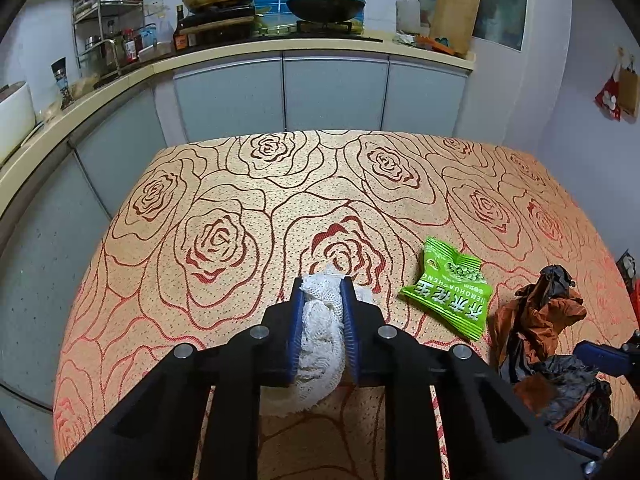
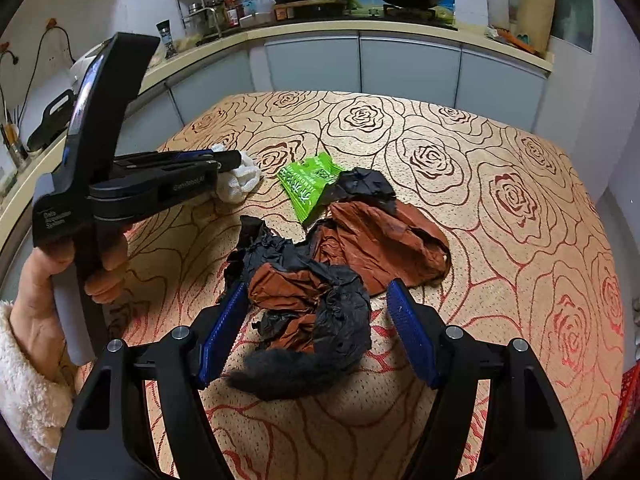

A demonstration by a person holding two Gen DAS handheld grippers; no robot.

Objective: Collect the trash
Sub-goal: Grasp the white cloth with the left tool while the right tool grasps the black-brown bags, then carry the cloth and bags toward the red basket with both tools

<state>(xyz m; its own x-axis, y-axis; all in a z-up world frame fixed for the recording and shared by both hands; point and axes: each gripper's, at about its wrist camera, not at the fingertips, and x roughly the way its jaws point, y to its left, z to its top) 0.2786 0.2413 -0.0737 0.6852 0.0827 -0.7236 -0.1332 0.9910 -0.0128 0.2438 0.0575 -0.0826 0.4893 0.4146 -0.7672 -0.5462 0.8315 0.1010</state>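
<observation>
My left gripper [image 1: 323, 286] is shut on a crumpled white gauze cloth [image 1: 322, 332], its blue pads pressing both sides, on the rose-patterned tablecloth [image 1: 200, 200]. The right wrist view shows that same left gripper [image 2: 236, 160] from the side, with the white cloth [image 2: 244, 182] bulging out at its tip. A green snack packet [image 1: 450, 288] lies just right of it, also in the right wrist view as the green packet [image 2: 310, 184]. My right gripper [image 2: 316, 300] stands open, its blue pads [image 2: 408, 328] either side of a crumpled black and brown plastic bag [image 2: 316, 300].
A person's hand and fluffy white sleeve [image 2: 24, 360] hold the left gripper's handle. A second part of the brown bag [image 2: 384, 248] lies further back. Grey cabinets [image 1: 332, 92] and a kitchen counter [image 1: 320, 46] with pans and bottles stand beyond the table's far edge.
</observation>
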